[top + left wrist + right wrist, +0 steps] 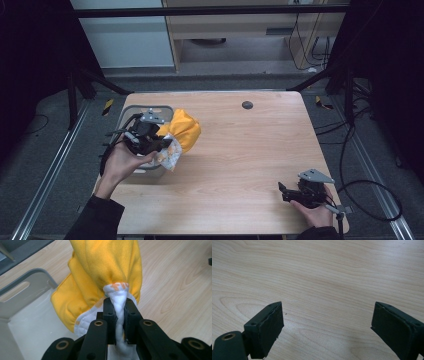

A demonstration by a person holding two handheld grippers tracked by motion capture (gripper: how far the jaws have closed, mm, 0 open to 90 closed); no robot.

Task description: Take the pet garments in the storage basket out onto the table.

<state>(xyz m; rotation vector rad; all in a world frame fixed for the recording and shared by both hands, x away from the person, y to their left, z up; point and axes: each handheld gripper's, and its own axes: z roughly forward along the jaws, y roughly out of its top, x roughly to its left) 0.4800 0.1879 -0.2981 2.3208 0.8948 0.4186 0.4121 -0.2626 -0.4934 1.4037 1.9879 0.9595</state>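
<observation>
I'm clenching the left hand-held gripper [117,302] on the yellow cloth's [183,131] white edge, it's hanging over the grey bin [131,114] at the surface's [240,165] left, while the right hand-held gripper [285,191] is idling released, well apart

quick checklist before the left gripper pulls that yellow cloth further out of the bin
1. Grip on cloth: left gripper has its jaws shut on a bunched white fold of the yellow cloth - ok.
2. Cloth out of the bin: part hangs over the rim, and the lower end is hidden - cannot tell.
3. Landing spot: bare table beside the bin - ok.
4. Right gripper: jaws open, holding nothing, low over the table at the near right corner, away from the cloth - ok.
5. Bin held steady: nothing holds it - not ok.
</observation>
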